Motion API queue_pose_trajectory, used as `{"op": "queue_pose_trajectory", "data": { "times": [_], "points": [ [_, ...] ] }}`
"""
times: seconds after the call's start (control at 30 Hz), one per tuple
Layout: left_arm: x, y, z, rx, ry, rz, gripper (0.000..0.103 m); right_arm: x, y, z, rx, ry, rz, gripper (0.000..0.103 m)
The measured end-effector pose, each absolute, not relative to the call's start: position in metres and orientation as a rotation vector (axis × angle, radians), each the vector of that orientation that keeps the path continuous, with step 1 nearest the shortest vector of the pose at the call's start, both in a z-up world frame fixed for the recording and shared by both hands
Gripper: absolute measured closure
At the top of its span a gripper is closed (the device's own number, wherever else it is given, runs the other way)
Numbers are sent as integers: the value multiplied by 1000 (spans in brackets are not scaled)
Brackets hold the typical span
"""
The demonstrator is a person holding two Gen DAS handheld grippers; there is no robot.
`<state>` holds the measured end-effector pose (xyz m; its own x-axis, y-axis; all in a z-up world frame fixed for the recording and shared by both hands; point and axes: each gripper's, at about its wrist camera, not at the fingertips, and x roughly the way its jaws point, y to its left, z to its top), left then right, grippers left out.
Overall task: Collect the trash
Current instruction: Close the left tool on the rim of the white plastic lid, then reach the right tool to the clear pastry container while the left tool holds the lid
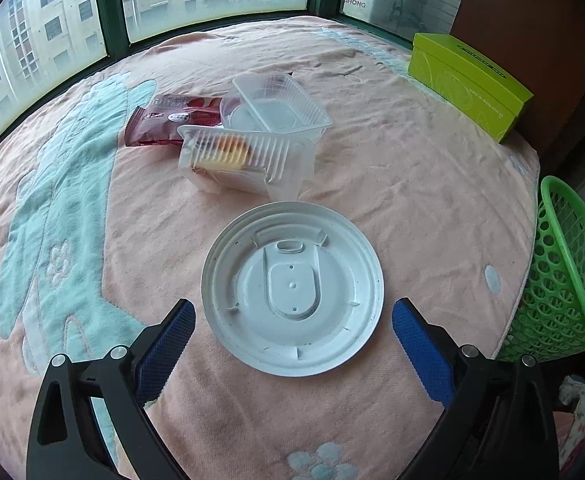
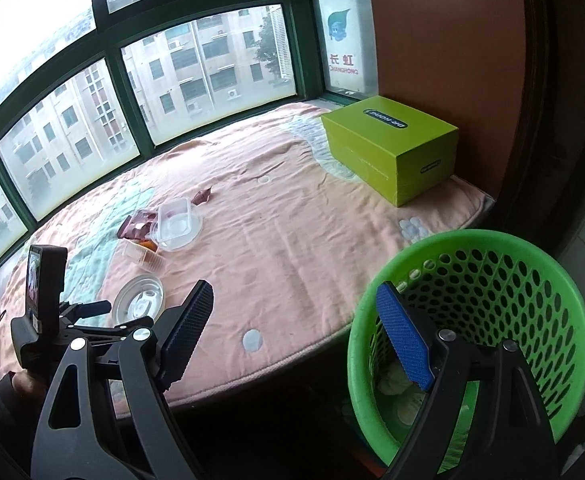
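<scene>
A white round plastic lid (image 1: 292, 290) lies on the pink blanket, between the open fingers of my left gripper (image 1: 292, 320); it also shows in the right wrist view (image 2: 139, 298). Beyond it lie a clear tray with a piece of cake (image 1: 236, 158), an empty clear tray (image 1: 280, 104) and a red wrapper (image 1: 172, 118). My right gripper (image 2: 292, 316) is open and empty, its right finger over the green mesh basket (image 2: 532, 280), which holds some white scraps. The basket stands beside the bed's right edge (image 1: 564, 272).
A lime green box (image 2: 388, 148) sits at the far right corner by a brown wall. Windows with green frames run along the bed's far side. A small torn red wrapper piece (image 2: 202, 197) lies past the trays. The left gripper's body (image 2: 48, 312) is at the bed's left.
</scene>
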<state>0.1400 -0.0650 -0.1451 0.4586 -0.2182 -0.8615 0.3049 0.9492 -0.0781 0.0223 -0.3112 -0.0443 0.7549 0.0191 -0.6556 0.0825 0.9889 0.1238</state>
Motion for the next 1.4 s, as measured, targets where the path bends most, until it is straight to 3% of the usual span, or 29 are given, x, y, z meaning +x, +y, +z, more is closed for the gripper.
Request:
{"op": "queue_pose_trajectory", "data": {
  "times": [0.5,0.6,0.77,1.4],
  "points": [
    [144,-70,-155,120,1039,-326,8,31,-296,-49,125,733,-2,20],
    [143,-71,-154,122,1029,-335,14,33,-294,-50,122,737,5,20],
    [140,-68,-152,127,1018,-322,15,36,-289,-52,117,740,21,20],
    [117,24,-97,-10,909,-182,15,79,-226,-74,40,798,186,20]
  ]
}}
